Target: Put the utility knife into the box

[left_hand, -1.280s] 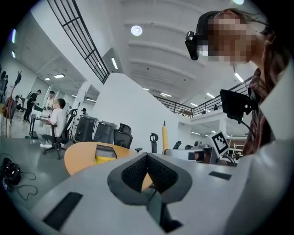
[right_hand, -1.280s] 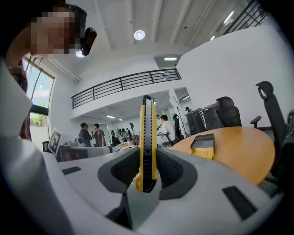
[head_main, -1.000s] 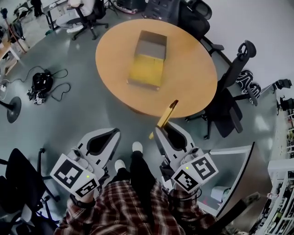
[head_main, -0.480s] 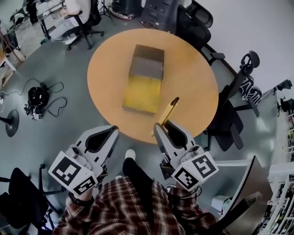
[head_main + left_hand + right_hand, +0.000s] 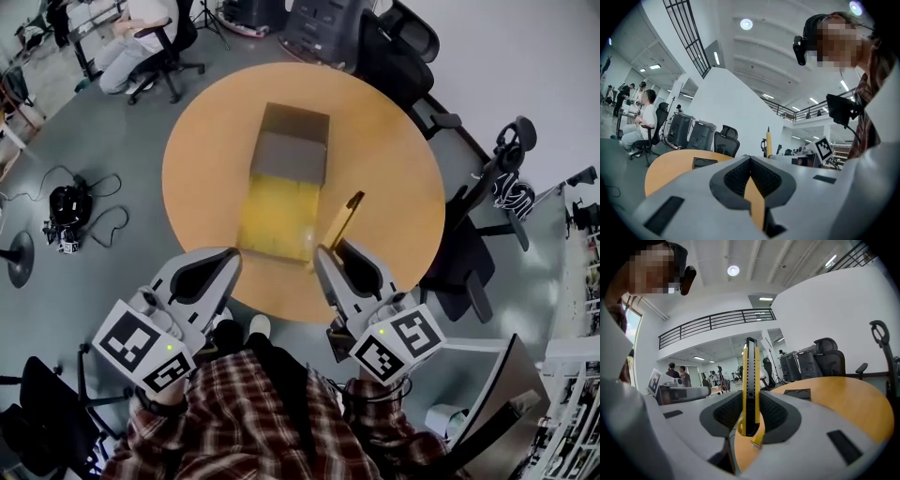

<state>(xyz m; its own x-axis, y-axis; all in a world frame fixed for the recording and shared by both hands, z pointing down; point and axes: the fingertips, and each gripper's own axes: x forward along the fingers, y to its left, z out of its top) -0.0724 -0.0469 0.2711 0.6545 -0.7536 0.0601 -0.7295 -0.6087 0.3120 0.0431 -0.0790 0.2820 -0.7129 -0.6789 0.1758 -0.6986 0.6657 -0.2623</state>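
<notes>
A yellow and black utility knife (image 5: 341, 223) stands up out of my right gripper (image 5: 334, 251), which is shut on it; in the right gripper view the knife (image 5: 750, 385) rises between the closed jaws. An open cardboard box (image 5: 281, 183) lies on the round wooden table (image 5: 394, 169), left of the knife and a little ahead of both grippers. My left gripper (image 5: 225, 258) hovers over the table's near edge, shut with nothing in it; its view shows the jaws meeting, with the box (image 5: 704, 162) small and far on the table.
Black office chairs (image 5: 478, 234) ring the table on the right and far side. A seated person (image 5: 141, 28) is at the far left. Cables and a dark device (image 5: 66, 211) lie on the grey floor to the left.
The table and box have come nearer and lower in the head view. Both grippers now reach over the table's near edge, the knife still held in the right one.
</notes>
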